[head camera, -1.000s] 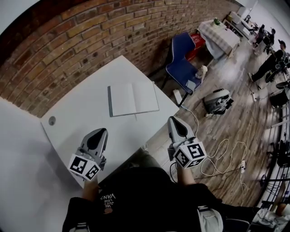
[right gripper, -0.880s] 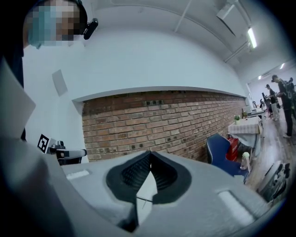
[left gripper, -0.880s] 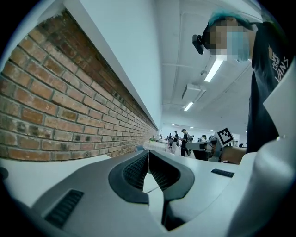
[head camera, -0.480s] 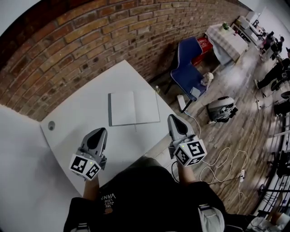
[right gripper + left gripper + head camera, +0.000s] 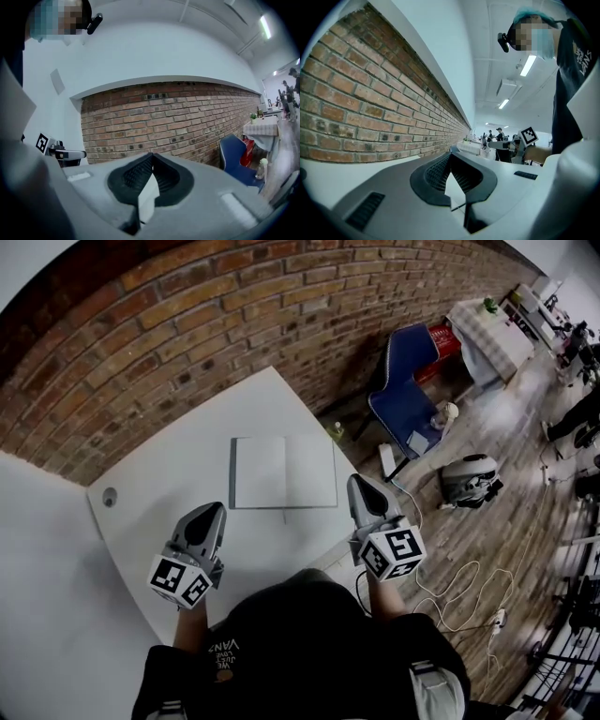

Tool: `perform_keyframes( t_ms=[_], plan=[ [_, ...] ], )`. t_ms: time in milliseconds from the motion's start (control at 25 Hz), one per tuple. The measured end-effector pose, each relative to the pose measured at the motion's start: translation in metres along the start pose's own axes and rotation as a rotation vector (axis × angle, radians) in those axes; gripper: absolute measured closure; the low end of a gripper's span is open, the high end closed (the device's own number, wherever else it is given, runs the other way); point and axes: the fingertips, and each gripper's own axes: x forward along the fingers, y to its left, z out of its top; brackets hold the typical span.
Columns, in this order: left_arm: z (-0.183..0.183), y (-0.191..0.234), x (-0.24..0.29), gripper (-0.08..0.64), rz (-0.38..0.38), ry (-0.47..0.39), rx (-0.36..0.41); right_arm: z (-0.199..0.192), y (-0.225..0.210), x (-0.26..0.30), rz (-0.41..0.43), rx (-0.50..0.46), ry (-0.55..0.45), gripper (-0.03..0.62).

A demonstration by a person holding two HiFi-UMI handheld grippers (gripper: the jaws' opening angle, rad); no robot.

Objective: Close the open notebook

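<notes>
Notebook [image 5: 284, 472] nearer left tool [image 5: 214, 510], right tool [image 5: 357, 483]; plain only overhead.

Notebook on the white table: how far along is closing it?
Done: nothing; the white-paged open notebook lies flat, both pages up, on the white table. In hand: nothing; left tongs and right tongs are shut and empty, neither touching the notebook. Left: reach it, lift one cover, fold it over.

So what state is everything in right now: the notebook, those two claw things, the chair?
notebook: open, lying flat on the white table, nothing touching it.
left gripper: shut, holding nothing.
right gripper: shut, holding nothing.
blue chair: upright.
</notes>
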Motion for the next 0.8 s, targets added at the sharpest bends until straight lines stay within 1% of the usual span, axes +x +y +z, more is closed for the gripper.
perform_keyframes(
  t_ms=[240, 440, 800],
  plan=[
    [-0.01, 0.015, 0.013, 0.551, 0.042, 0.026, -0.013, -0.01, -0.011, 0.023, 0.012, -0.015, 0.021, 0.594],
    [-0.017, 0.025, 0.019, 0.551, 0.07, 0.046, -0.01, -0.018, -0.017, 0.037, 0.019, -0.008, 0.035, 0.594],
    [-0.033, 0.049, 0.016, 0.551, 0.138, 0.072, -0.035, -0.042, -0.017, 0.064, 0.038, -0.007, 0.095, 0.594]
  ],
)
